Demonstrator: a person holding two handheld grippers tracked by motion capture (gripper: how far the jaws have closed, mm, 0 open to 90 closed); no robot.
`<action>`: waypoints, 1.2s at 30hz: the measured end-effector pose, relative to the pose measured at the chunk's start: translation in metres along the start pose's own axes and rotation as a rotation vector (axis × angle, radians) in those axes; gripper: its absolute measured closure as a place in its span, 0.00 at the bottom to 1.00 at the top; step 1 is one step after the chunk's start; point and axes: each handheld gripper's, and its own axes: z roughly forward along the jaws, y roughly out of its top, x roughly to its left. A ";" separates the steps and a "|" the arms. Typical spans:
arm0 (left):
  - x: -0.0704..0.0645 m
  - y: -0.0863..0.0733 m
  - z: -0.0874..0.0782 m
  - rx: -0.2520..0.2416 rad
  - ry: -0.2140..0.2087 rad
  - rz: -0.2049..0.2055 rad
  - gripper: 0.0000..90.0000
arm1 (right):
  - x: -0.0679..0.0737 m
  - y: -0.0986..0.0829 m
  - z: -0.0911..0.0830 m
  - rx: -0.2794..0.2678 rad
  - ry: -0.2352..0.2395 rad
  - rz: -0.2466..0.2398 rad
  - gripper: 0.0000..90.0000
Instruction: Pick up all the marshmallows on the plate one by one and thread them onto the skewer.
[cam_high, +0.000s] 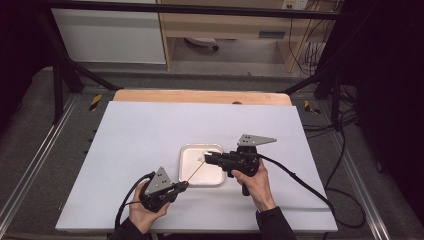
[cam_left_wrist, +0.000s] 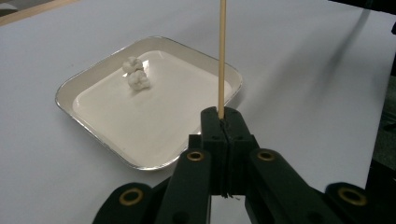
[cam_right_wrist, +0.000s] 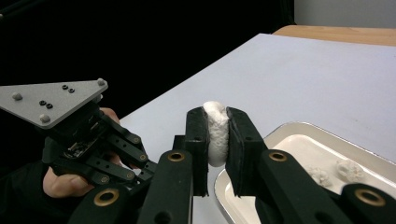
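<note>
I see a glossy, smooth tray (cam_left_wrist: 88, 84) with a shiny metal-looking rim. The skewer (cam_left_wrist: 222, 56) looks like pale, matt wood. My right tool (cam_right_wrist: 217, 140) is matt black plastic with brass-coloured rivets, pinching a soft, powdery white marshmallow (cam_right_wrist: 215, 133). The surface (cam_high: 145, 135) is matt white, with a wooden edge.

Thin wooden skewer (cam_left_wrist: 222, 56) upright, white marshmallow (cam_right_wrist: 216, 133) squeezed

left tool (cam_high: 184, 186): near-left of the tray (cam_high: 185, 177), jaws pressed together on a thin wooden skewer (cam_left_wrist: 222, 56), left hand (cam_high: 145, 212) wrapped under it | right tool (cam_high: 207, 158): over the tray's right edge, pointing left, jaws clamped on a white marshmallow (cam_right_wrist: 215, 133), right hand (cam_high: 255, 182) gripping its handle, forearm in a dark sleeve
</note>
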 end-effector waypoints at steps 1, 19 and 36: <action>0.000 0.000 0.000 0.002 0.002 0.004 0.99 | 0.001 0.000 0.000 0.001 0.005 -0.002 0.89; -0.001 0.001 0.001 0.001 0.005 -0.004 0.99 | 0.005 -0.007 0.005 0.004 0.016 0.003 0.90; 0.000 0.009 0.009 -0.019 -0.021 -0.033 0.99 | 0.004 -0.027 0.025 0.088 0.039 0.016 0.88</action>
